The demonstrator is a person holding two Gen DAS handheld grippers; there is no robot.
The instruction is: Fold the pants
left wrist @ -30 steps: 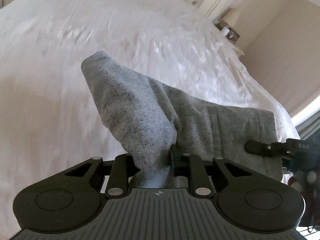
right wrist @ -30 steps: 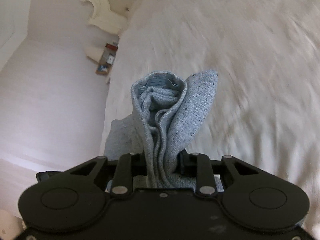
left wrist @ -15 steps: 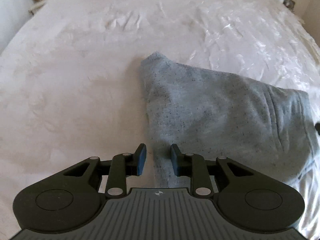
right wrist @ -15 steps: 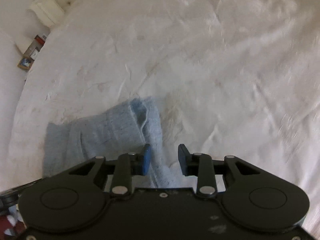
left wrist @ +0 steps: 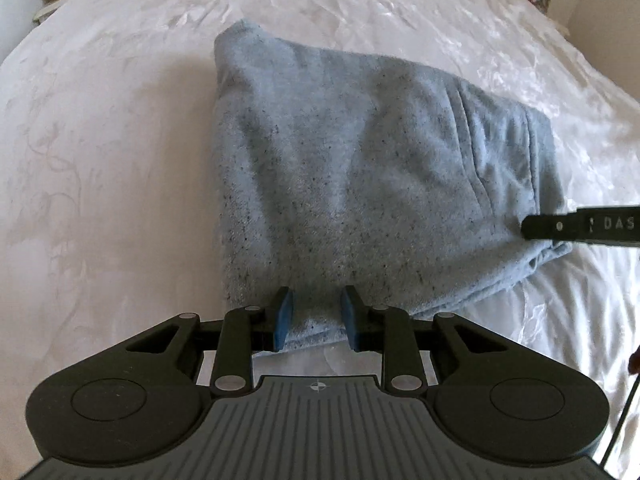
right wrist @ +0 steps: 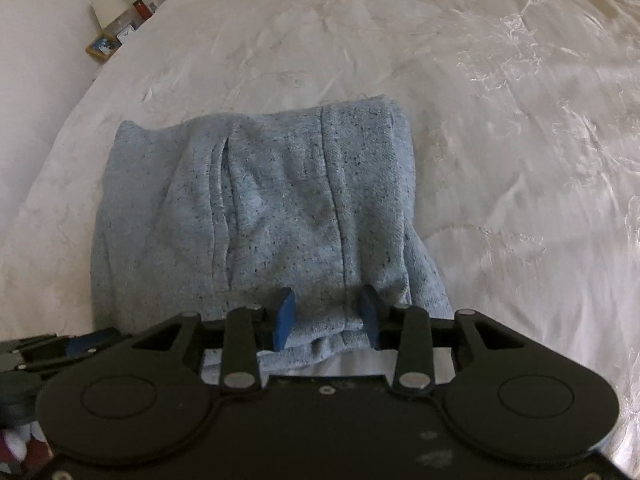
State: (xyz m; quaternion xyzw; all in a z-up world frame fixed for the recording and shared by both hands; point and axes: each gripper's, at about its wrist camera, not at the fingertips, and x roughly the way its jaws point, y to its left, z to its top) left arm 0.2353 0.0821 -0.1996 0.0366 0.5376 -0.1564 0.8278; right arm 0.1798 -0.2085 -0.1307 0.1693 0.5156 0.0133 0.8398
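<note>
The grey pants [left wrist: 360, 184] lie folded mid-frame on the white bed [left wrist: 100, 160], both the left gripper [left wrist: 316, 314] and right gripper [right wrist: 326, 314] spread wide over the near edge (apparently for release).

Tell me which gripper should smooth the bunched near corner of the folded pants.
Right, probably. The right gripper sits open directly over the rumpled layers at the pants' near edge; the left gripper, also open, is at the flatter corner.

White satin bedspread [left wrist: 120, 160] w/ daylight sheen; cluttered nightstand [right wrist: 116, 36] by wall.
</note>
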